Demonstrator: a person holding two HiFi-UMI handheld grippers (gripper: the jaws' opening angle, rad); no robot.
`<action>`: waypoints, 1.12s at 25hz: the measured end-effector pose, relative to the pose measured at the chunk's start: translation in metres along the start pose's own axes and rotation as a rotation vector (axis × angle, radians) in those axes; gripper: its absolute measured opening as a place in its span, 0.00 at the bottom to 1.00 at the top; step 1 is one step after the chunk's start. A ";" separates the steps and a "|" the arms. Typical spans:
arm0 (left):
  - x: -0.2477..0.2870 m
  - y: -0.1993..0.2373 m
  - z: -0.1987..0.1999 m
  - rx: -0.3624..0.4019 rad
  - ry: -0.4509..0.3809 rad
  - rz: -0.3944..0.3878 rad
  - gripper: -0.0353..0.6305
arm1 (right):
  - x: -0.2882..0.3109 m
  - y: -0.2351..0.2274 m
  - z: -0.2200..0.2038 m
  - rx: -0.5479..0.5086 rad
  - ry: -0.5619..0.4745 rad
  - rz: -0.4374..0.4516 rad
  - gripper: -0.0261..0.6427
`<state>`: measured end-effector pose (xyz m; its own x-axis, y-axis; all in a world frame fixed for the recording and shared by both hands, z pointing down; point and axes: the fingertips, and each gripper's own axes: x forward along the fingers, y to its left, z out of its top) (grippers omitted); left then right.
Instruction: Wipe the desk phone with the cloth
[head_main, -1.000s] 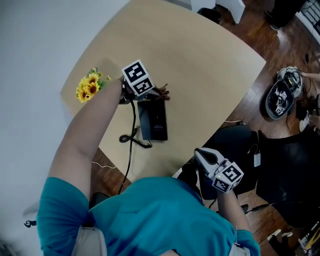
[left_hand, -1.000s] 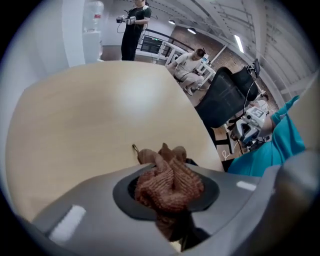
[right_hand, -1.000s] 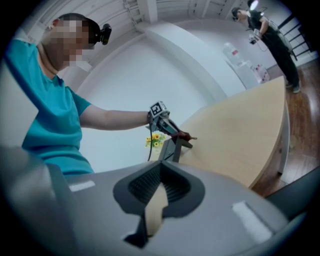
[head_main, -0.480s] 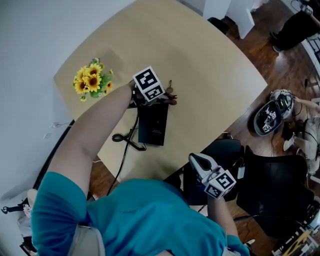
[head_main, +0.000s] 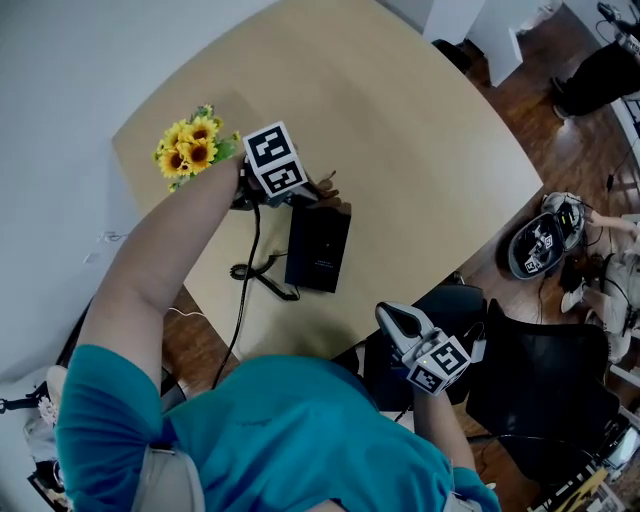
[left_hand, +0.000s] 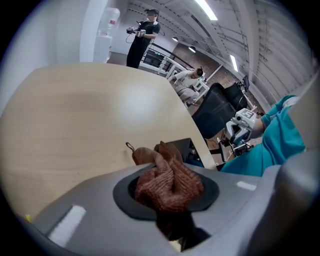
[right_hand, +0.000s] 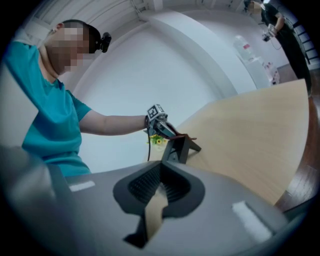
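Observation:
The black desk phone (head_main: 318, 247) stands on the beige table (head_main: 400, 140), its coiled cord (head_main: 262, 278) trailing toward the near edge. My left gripper (head_main: 312, 190) sits at the phone's far end, shut on a brown knitted cloth (head_main: 322, 186) that rests against the phone's top edge. In the left gripper view the cloth (left_hand: 168, 181) bunches between the jaws of the left gripper (left_hand: 167, 186), with the phone's edge (left_hand: 189, 148) just beyond. My right gripper (head_main: 392, 314) hangs off the table's near edge, shut and holding nothing. The right gripper (right_hand: 161, 187) looks toward the phone (right_hand: 179, 146) from afar.
A bunch of sunflowers (head_main: 190, 146) stands at the table's left corner, close to my left arm. A black chair (head_main: 545, 370) and a bag (head_main: 541, 250) are on the wooden floor to the right. People (left_hand: 142, 35) stand in the background.
My left gripper with the cloth has shifted a little to the left along the phone's far end. The right gripper has stayed by the table's near edge.

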<state>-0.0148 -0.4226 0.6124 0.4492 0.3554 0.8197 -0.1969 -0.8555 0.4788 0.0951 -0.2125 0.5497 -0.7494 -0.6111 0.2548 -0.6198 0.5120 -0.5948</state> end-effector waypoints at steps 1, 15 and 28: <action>-0.004 0.004 -0.007 -0.014 0.001 0.010 0.22 | 0.001 0.000 0.000 0.000 0.003 0.000 0.04; 0.012 0.043 -0.004 -0.014 -0.034 0.262 0.22 | -0.003 0.011 0.009 -0.036 -0.006 -0.005 0.04; 0.096 -0.207 -0.047 0.651 -0.021 0.406 0.22 | -0.035 0.036 0.006 -0.068 -0.053 0.005 0.04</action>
<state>0.0281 -0.1931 0.6068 0.4688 -0.0359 0.8826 0.1997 -0.9690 -0.1455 0.1004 -0.1757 0.5146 -0.7402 -0.6387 0.2101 -0.6318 0.5538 -0.5423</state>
